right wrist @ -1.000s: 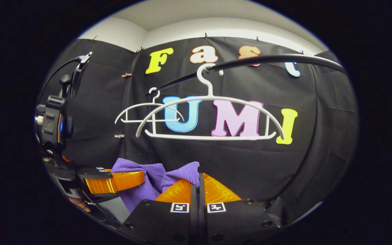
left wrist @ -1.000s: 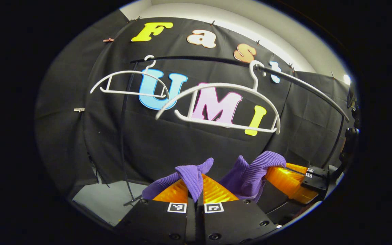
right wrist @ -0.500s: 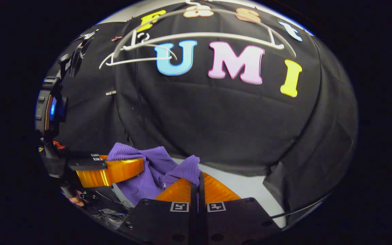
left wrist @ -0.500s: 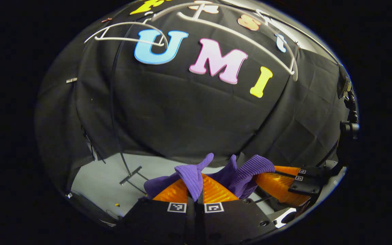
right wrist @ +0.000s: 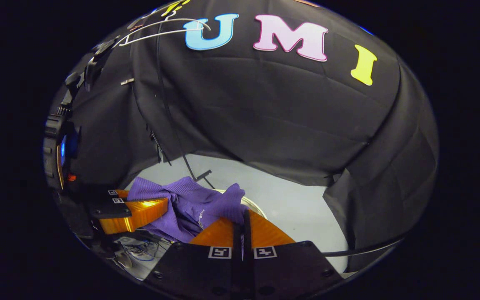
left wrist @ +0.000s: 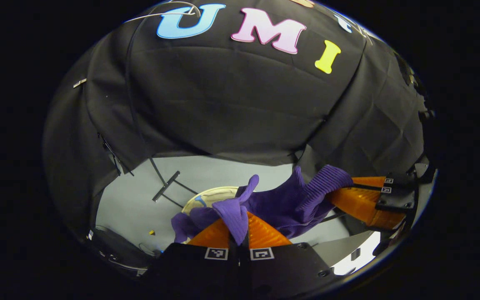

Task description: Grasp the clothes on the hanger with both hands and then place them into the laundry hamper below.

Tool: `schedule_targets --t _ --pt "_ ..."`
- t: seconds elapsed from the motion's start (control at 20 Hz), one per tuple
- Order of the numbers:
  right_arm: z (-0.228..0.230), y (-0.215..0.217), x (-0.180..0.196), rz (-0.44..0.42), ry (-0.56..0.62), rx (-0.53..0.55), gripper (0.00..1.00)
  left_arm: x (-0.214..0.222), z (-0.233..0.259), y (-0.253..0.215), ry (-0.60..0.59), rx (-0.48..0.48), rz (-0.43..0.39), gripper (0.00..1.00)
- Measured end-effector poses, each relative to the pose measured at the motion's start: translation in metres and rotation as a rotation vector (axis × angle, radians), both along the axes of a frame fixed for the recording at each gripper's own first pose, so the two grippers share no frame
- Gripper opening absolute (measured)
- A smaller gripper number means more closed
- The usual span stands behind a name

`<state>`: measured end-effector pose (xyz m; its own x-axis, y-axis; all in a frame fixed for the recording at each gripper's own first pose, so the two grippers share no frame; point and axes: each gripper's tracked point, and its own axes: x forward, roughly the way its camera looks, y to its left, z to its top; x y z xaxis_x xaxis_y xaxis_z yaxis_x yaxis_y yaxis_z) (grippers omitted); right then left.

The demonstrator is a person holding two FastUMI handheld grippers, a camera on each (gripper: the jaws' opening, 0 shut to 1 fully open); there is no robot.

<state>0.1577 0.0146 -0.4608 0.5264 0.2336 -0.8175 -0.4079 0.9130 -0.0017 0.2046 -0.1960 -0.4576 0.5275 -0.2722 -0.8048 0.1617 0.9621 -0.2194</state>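
Left gripper view: grey floor [left wrist: 140,200] lies below; a purple garment [left wrist: 281,204] hangs above the pale hamper rim [left wrist: 206,195], stretched between the left gripper [left wrist: 238,227] and right gripper [right wrist: 242,221], each clamped tight on it.

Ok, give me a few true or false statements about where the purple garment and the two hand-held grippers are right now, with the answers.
1. The left hand-held gripper is shut on the purple garment. True.
2. The right hand-held gripper is open and holds nothing. False: it is shut on a fold of the purple garment.
3. The garment hangs on a white hanger. False: that hanger is bare, high against the wall, and the garment spans the two grippers.
4. A round rim of the laundry hamper shows below the garment. True.
5. The garment lies flat on the grey floor. False: it is held above it.
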Motion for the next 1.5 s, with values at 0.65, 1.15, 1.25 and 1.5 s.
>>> schedule_targets --t 0.65,1.15,1.25,1.5 --pt "-0.100 -0.045 -0.036 -0.039 0.249 -0.042 1.00 -0.026 -0.092 0.011 0.198 0.170 0.034 0.98" --pt "-0.088 -0.051 -0.041 -0.096 0.223 -0.067 1.00 -0.035 -0.071 0.009 0.193 0.142 0.037 0.95" --pt "-0.077 -0.049 -0.041 -0.109 0.200 -0.060 1.00 -0.035 -0.059 0.008 0.171 0.129 0.035 0.95" --pt "-0.031 -0.042 -0.036 -0.154 0.104 -0.024 1.00 -0.029 -0.004 0.021 0.049 0.114 0.054 0.96"
